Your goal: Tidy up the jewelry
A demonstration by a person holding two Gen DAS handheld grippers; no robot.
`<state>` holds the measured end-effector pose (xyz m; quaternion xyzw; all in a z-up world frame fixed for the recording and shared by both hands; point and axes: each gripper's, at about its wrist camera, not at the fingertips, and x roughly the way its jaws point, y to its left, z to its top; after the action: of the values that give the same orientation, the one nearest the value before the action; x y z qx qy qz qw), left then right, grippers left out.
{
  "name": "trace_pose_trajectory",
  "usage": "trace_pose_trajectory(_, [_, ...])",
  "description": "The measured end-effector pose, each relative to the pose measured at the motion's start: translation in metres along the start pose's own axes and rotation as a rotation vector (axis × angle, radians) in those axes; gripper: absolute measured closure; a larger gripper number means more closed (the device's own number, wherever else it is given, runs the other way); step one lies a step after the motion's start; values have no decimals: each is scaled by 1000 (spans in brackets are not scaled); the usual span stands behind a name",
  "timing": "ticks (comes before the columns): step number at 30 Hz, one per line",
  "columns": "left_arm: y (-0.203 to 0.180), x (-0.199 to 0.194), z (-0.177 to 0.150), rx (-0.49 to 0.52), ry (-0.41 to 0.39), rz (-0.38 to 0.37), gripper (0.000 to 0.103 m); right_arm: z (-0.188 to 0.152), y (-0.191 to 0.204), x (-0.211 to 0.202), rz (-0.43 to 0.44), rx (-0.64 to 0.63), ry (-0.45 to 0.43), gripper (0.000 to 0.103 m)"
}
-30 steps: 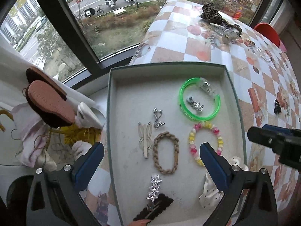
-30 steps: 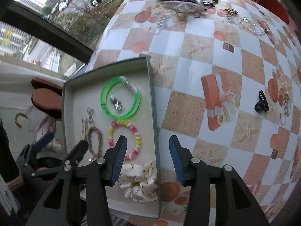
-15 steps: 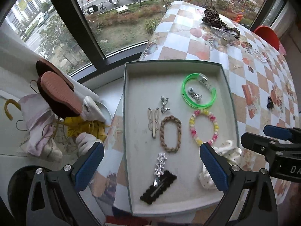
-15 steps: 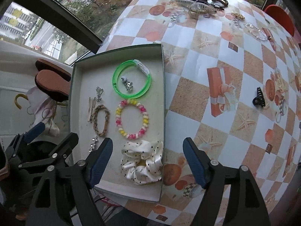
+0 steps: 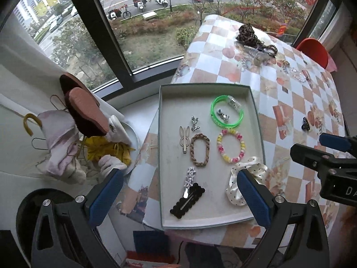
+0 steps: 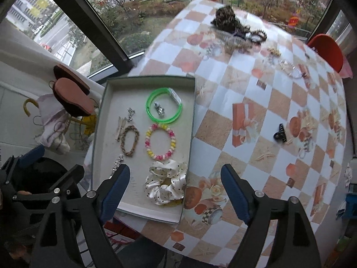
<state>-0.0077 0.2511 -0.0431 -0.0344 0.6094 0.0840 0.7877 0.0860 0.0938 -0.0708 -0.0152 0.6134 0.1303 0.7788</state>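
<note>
Right wrist view: both tongs, right gripper [image 6: 175,189] and left gripper [image 5: 178,195], are held apart and empty; black claw clip [image 6: 280,132] near the table's right edge is best approached from above.

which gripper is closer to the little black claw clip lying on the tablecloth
Right. The right gripper hangs open over the tray's right edge, with the black claw clip ahead to its right. The left gripper sits open over the tray's left half, farther away.

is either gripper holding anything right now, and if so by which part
Nothing is held. The left gripper and the right gripper are both open with empty jaws, above the tray; the polka-dot scrunchie lies loose in it.
</note>
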Motion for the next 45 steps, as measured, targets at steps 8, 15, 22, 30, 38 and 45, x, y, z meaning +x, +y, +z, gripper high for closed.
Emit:
trace_pose_trajectory(8, [2,-41,-1,-23,-29,13,0,-3,11,-40,-15,-47,-44,17])
trace_pose_trajectory(15, [4,-62,-5,-43,-35,21,0,-7,10,-62,-30,-27,-43,17])
trace_pose_trajectory(22, [5,-73,-10,-59,-47,36,0,-6,6,-72,-43,-10,-56,17])
trace_pose_trajectory(30, [6,-77,-8,-62,-57,43,0,-6,6,-73,-44,-11,-57,17])
trace_pose_trajectory(38, [5,-77,-8,-63,-57,46,0,-6,7,-74,-43,-8,-58,17])
trace_pose_trajectory(45, [5,-78,-7,-63,-58,48,0,-6,7,-74,-45,-11,-55,17])
